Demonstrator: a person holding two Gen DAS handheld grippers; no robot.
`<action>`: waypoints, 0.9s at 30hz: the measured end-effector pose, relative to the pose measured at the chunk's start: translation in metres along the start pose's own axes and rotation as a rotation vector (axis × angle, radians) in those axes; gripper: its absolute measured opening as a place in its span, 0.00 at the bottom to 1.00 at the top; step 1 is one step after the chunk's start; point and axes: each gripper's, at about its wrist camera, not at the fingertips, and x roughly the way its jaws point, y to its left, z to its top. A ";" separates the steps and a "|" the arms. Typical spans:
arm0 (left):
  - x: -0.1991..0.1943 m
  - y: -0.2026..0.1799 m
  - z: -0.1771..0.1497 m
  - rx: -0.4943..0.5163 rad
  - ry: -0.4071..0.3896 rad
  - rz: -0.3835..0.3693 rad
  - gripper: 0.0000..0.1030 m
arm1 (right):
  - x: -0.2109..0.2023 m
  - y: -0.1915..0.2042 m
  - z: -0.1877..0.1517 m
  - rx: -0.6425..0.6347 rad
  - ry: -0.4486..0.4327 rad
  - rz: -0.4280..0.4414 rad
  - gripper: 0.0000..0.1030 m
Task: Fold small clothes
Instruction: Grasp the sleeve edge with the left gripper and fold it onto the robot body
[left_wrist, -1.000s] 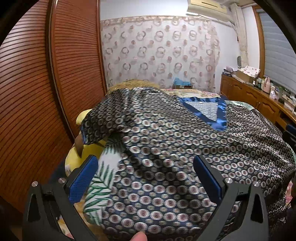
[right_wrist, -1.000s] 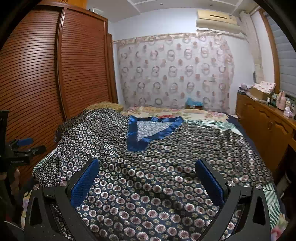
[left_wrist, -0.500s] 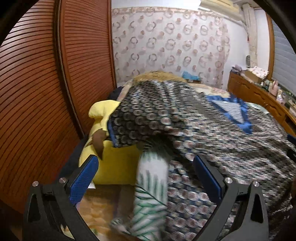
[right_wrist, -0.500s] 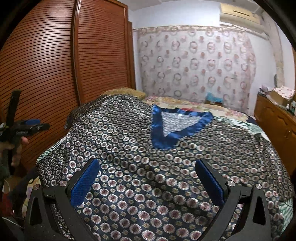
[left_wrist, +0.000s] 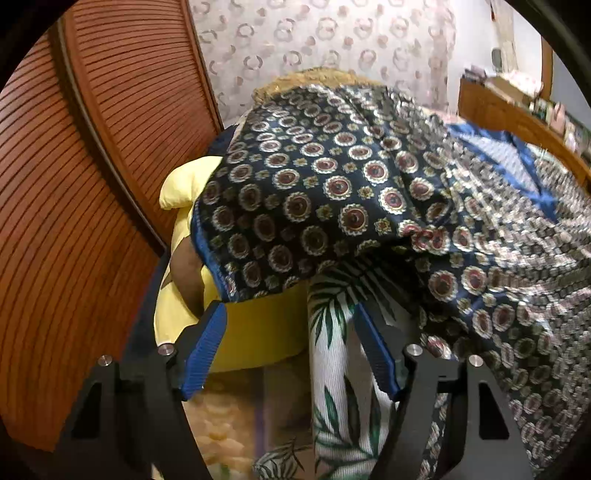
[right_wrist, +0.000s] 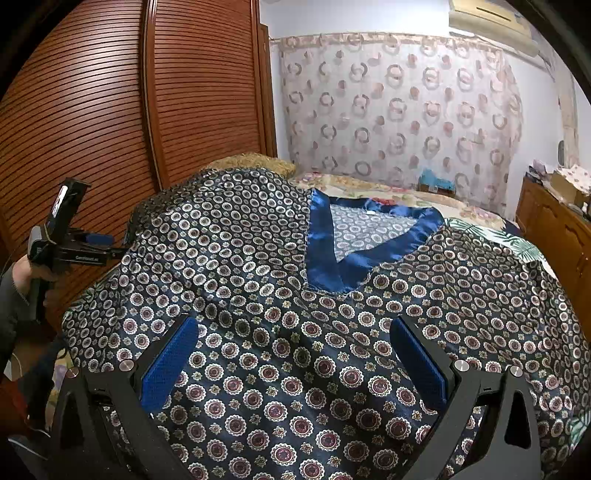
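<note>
A dark blue satin top with a round medallion print (right_wrist: 280, 295) and a bright blue V-neck band (right_wrist: 354, 254) lies spread flat on the bed. Its left sleeve (left_wrist: 295, 206) hangs over the bed's left edge in the left wrist view. My left gripper (left_wrist: 291, 325) is open, just below that sleeve's hem, with nothing between its blue pads. My right gripper (right_wrist: 295, 350) is open and empty, low over the lower front of the top. The left gripper also shows in the right wrist view (right_wrist: 74, 243), at the far left beside the sleeve.
A leaf-print sheet (left_wrist: 332, 350) covers the bed and drapes down its side. A yellow pillow (left_wrist: 258, 332) lies between the bed and the brown slatted wardrobe doors (right_wrist: 92, 110). A wooden dresser (right_wrist: 554, 229) stands along the right. A patterned curtain (right_wrist: 399, 110) hangs behind the bed.
My left gripper has swung left and down from over the top's body to the hanging left sleeve, and its jaws have narrowed. My right gripper has shifted slightly over the top and stays open.
</note>
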 end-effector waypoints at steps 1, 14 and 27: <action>0.005 0.001 0.003 0.002 0.010 0.010 0.66 | 0.002 -0.002 -0.004 -0.006 0.014 0.000 1.00; 0.012 0.020 0.016 -0.032 -0.022 0.057 0.08 | 0.010 0.013 -0.023 -0.057 0.044 -0.023 1.00; -0.079 -0.016 0.078 0.058 -0.285 0.004 0.03 | -0.001 -0.006 -0.020 -0.051 0.091 -0.012 1.00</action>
